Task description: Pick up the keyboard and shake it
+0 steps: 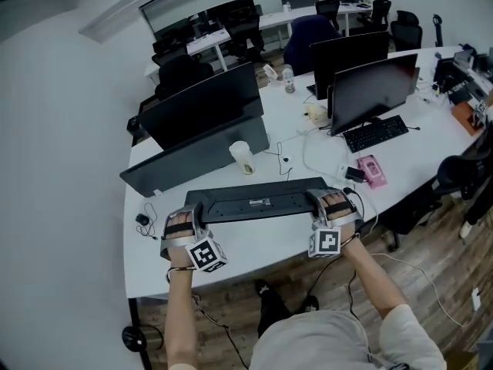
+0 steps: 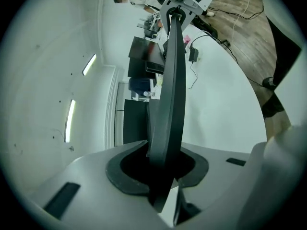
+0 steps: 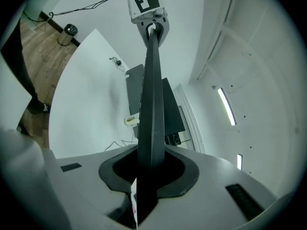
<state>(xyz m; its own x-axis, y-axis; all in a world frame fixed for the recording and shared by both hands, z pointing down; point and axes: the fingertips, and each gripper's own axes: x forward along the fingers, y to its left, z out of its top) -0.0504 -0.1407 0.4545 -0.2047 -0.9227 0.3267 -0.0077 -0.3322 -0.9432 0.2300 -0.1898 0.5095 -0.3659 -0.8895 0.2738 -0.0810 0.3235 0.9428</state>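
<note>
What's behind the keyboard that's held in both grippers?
A pale cup stands right behind the keyboard, with a thin cable beside it and a dark monitor further back. The strip of desk that the keyboard covers cannot be seen.

The long black keyboard hangs just above the white desk, stretched sideways along its near edge, labelled underside turned upward.
</note>
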